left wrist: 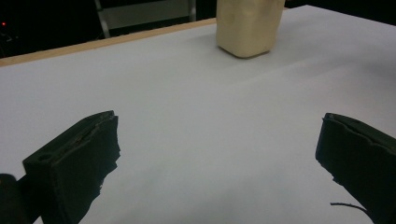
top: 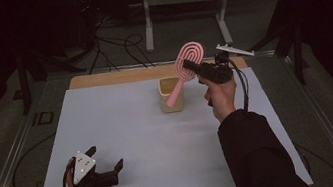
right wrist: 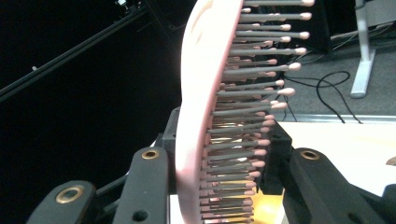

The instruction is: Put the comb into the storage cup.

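Nearest the person, the left tool (top: 105, 160) rests on the white surface (top: 137, 143), jaws spread and empty. Farther off, the right tool (top: 189, 65) pinches a pink hairbrush (top: 185, 70) by its head (bristles between the jaws) above the beige cup (top: 171, 95). Its long axis tilts, handle down-left into the cup; lowering it straight should avoid tipping.

Black all over on both tools: the left gripper (top: 106, 158) carries a pale grey three-cornered plate (top: 84, 166) dotted with small marks, and its blocky jaws look scuffed along the edges. The right gripper (top: 190, 65) shows brass-ringed screw holes, its own grey plate (top: 234, 50) and a black cable (top: 244, 86). There's a dark sleeve (top: 255, 155) on the right arm.
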`<state>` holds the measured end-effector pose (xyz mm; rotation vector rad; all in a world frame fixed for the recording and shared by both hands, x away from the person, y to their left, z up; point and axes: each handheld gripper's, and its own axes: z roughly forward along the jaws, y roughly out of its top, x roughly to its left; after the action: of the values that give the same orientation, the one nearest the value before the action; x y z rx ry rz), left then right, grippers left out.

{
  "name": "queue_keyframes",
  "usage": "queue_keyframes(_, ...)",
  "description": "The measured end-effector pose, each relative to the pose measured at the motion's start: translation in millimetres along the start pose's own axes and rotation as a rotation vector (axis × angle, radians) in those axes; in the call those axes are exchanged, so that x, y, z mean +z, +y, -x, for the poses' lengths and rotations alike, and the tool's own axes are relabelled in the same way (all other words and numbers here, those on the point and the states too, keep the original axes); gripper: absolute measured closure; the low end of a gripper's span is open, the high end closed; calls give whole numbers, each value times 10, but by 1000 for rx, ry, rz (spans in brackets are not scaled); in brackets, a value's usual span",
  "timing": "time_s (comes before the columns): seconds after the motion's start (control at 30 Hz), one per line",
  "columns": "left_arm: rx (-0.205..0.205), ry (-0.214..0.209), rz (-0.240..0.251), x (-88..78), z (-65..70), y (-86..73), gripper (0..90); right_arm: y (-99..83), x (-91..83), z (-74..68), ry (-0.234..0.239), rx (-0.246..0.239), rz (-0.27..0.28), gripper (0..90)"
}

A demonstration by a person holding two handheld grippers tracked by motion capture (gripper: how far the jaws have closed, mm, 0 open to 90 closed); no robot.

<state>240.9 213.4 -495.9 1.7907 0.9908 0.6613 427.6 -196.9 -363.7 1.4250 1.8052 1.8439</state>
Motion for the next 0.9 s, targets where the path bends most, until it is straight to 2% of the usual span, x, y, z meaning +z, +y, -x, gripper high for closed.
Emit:
queue_keyframes(0.37,-1,-1,1,-4,-1,0,1,126,22,-18,-25,-17,27,635)
queue_keyframes(0.9,-2,-1,3,-7,1,-1,0,237,29,-11,-31,25,76,635)
